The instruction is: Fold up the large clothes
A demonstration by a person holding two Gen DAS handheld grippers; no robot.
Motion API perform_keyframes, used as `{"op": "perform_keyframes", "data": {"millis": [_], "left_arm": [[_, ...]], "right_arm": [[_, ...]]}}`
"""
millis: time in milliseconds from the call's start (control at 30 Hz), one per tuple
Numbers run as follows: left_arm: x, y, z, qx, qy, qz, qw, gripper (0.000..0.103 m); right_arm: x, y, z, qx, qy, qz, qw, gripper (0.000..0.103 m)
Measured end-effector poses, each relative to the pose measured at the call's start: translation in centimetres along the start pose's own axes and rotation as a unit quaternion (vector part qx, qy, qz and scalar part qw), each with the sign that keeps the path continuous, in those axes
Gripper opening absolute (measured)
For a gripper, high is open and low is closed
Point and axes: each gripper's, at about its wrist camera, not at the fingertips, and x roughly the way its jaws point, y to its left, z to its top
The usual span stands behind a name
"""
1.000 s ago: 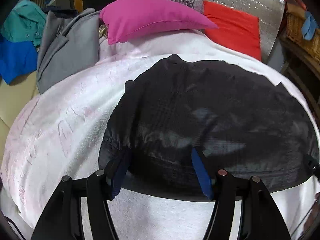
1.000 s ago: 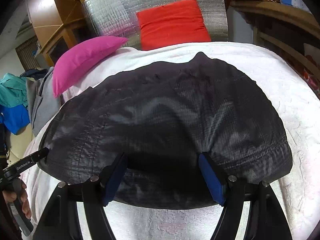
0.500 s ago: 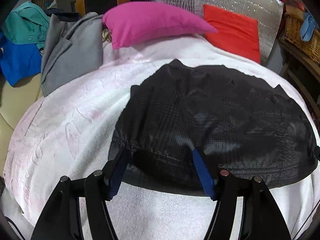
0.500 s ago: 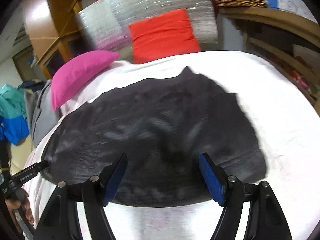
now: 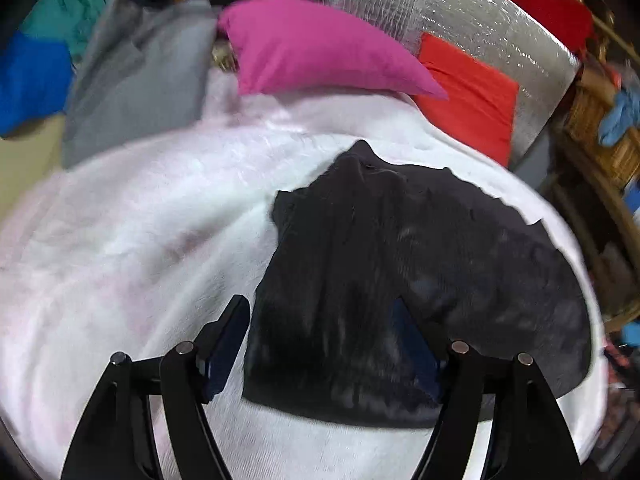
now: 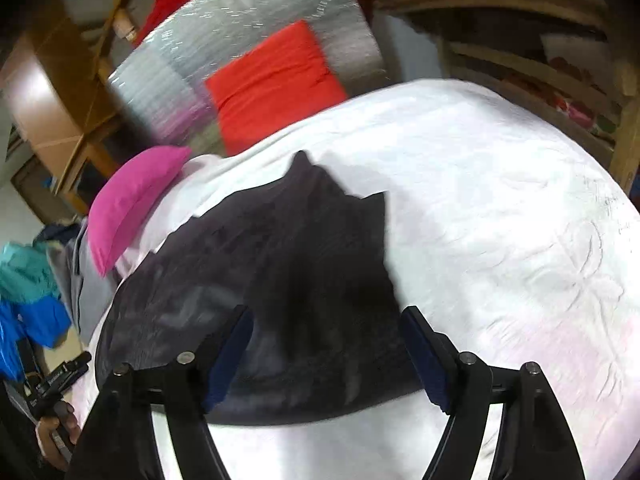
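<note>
Both grippers hover spread wide above the black garment [image 5: 420, 280], gripping nothing. Left gripper [image 5: 320, 344]: its two blue-padded fingers stand well apart, one over the white blanket [image 5: 140, 220] just beside the garment's left edge, the other over the dark cloth itself; no fabric is pinched between them. Right gripper [image 6: 328, 348]: jaws likewise released, straddling the garment's near right corner, with the cloth running ahead of it and off to its left.

The garment lies spread on the blanket, directly ahead of and beneath both tools. It looks partly folded rather than fully opened out: its outline is compact and roughly four-sided, with a small peak at the far edge, and in the left view a straight crease or overlapping layer runs from the far edge toward the gripper (motion blur makes it hard to say how many layers are stacked). No sleeves or legs trail outward that I can see.

My judgement is that the task is somewhere in the middle. At least one fold seems made and laid down, and both tools have let go. What likely remains is one or two further folds to bring it to a small packet, then smoothing. Beyond the garment, ahead of the grippers, sit a pink pillow [image 5: 320, 44] and a red cushion [image 6: 272, 84]; more clothes, among them a grey garment [image 5: 132, 76], wait to the far left.
</note>
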Motion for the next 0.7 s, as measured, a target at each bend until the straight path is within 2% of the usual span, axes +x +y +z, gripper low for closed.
{"op": "perform_keyframes", "data": {"millis": [33, 67, 133, 200, 300, 467, 500, 567, 633, 667, 700], "left_arm": [[1.1, 0.6, 0.7, -0.008, 0.016, -0.033, 0.9993, 0.075], [2.2, 0.9, 1.3, -0.01, 0.035, -0.046, 0.9983, 0.075], [3.8, 0.6, 2.1, 0.001, 0.056, -0.053, 0.997, 0.076], [5.1, 0.0, 2.6, 0.022, 0.078, -0.068, 0.9944, 0.082], [5.8, -0.2, 2.9, 0.033, 0.081, -0.066, 0.994, 0.083], [8.0, 1.1, 3.4, 0.003, 0.107, -0.062, 0.9923, 0.083], [8.6, 1.4, 3.3, -0.008, 0.114, -0.071, 0.9909, 0.083], [9.0, 1.4, 3.2, -0.013, 0.114, -0.081, 0.9901, 0.083], [9.2, 0.9, 3.1, -0.004, 0.118, -0.087, 0.9892, 0.067], [9.3, 0.7, 3.1, -0.003, 0.121, -0.085, 0.989, 0.057], [9.3, 0.4, 3.1, 0.0, 0.122, -0.087, 0.9887, 0.04]], "right_arm": [[0.4, -0.7, 0.6, 0.009, 0.009, 0.007, 1.0, 0.079], [1.3, -1.6, 1.5, 0.02, 0.021, 0.018, 0.999, 0.079], [3.7, -3.2, 2.9, 0.04, 0.057, 0.032, 0.997, 0.079], [5.9, -3.8, 3.7, 0.059, 0.084, 0.048, 0.994, 0.079], [7.9, -3.6, 4.2, 0.067, 0.112, 0.091, 0.987, 0.079], [10.3, -3.0, 4.1, 0.057, 0.135, 0.09, 0.985, 0.08], [10.4, -2.9, 4.1, 0.056, 0.134, 0.089, 0.985, 0.078], [10.5, -2.5, 4.1, 0.046, 0.135, 0.096, 0.985, 0.064], [10.7, -2.0, 4.2, 0.031, 0.142, 0.085, 0.986, 0.05], [10.7, -2.0, 4.2, 0.029, 0.145, 0.085, 0.985, 0.044], [10.6, -1.9, 4.4, 0.026, 0.145, 0.081, 0.986, 0.031]]}}
